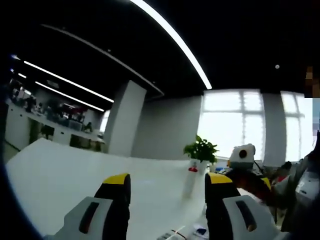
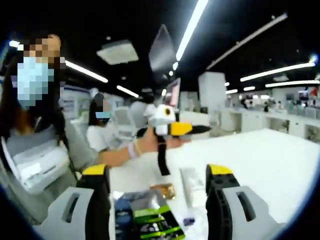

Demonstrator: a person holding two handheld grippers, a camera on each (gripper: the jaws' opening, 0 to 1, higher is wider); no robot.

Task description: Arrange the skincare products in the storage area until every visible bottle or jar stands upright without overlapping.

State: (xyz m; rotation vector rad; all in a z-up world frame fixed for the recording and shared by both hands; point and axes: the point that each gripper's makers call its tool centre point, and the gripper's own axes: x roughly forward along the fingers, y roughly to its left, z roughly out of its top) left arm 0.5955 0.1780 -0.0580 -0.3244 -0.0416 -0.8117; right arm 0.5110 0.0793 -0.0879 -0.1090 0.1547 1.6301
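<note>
Right gripper view: both tongs [image 2: 157, 187] spread and empty above the worktop [image 2: 260, 155], so drop lower and centre on the lying white tube [image 2: 191, 186] before closing.

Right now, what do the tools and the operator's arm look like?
Each tool has two black jaws with yellow tips on pale grey housings with dark slots: left tool, right tool. Seen from the right gripper view, the left tool has a yellow and black body and a hanging black strap. The hand wears a light wristband.
</note>
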